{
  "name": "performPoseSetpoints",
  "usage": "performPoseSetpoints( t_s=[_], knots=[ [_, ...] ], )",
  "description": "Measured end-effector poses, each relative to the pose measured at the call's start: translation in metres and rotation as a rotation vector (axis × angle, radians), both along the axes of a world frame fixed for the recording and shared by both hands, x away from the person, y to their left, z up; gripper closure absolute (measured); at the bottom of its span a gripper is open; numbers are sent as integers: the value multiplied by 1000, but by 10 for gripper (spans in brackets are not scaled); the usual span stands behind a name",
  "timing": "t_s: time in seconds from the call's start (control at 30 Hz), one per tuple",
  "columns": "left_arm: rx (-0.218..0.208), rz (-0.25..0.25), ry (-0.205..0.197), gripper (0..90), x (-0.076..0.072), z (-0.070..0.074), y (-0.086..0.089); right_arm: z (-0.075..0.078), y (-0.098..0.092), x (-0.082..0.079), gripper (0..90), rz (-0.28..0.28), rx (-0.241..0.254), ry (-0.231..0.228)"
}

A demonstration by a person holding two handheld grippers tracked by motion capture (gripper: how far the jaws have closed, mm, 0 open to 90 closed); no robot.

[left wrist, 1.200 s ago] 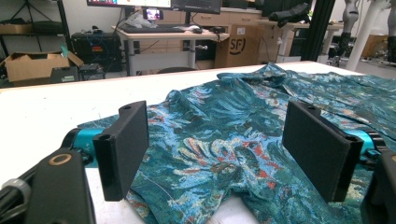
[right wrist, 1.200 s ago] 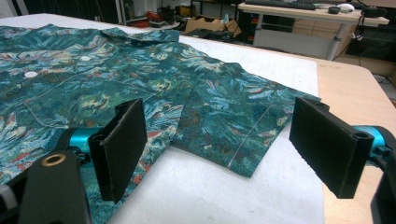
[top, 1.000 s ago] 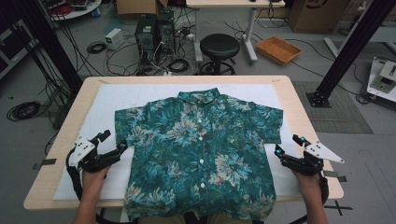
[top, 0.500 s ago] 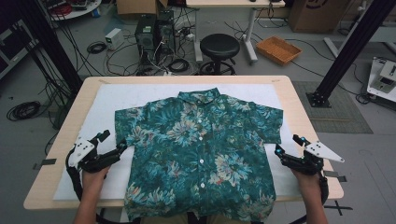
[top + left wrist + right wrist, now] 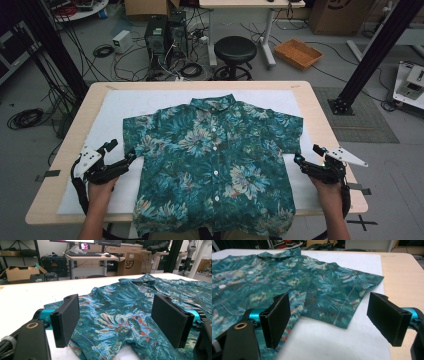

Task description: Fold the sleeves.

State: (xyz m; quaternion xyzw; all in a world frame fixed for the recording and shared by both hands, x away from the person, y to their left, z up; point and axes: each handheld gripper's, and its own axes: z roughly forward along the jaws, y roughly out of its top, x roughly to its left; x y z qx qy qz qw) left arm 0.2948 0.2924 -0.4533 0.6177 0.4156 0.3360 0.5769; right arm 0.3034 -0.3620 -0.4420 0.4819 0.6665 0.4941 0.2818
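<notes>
A teal floral shirt (image 5: 215, 160) lies flat and face up on a white sheet (image 5: 125, 107) that covers the wooden tabletop (image 5: 325, 125), collar toward the far edge and hem hanging just over the near edge. The left gripper (image 5: 120, 157) sits just beside the shirt's left sleeve, its tips at the sleeve's edge; in the left gripper view the jaws stand wide apart with the rumpled sleeve cloth (image 5: 112, 320) lying between and under them. The right gripper (image 5: 307, 155) rests on the sheet near the shirt's right side, just below the right sleeve; in the right gripper view its jaws are also spread wide, the sleeve hem (image 5: 342, 307) spread out ahead of them and bare sheet between the pads. The shirt is short-sleeved, buttoned down the front with small white buttons, patterned in blue-green leaves with touches of rust. Both hands come in from the near edge, forearms angled slightly inward, each gripper held low and pointing toward the shirt.
</notes>
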Motion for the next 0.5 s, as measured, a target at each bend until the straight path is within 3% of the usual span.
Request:
performPoseSetpoints(
  t_s=[0.17,0.33,0.37,0.5],
  knots=[
    [-9,4,1,231,0,0,0,14,4,5,191,-4,3,-17],
    [-4,2,-1,231,0,0,-1,32,6,23,191,-38,-26,1],
    [1,0,-1,231,-1,0,-1,39,8,33,191,-68,-38,33],
    [-3,7,1,231,0,0,0,41,7,54,191,-113,-61,82]
  ],
)
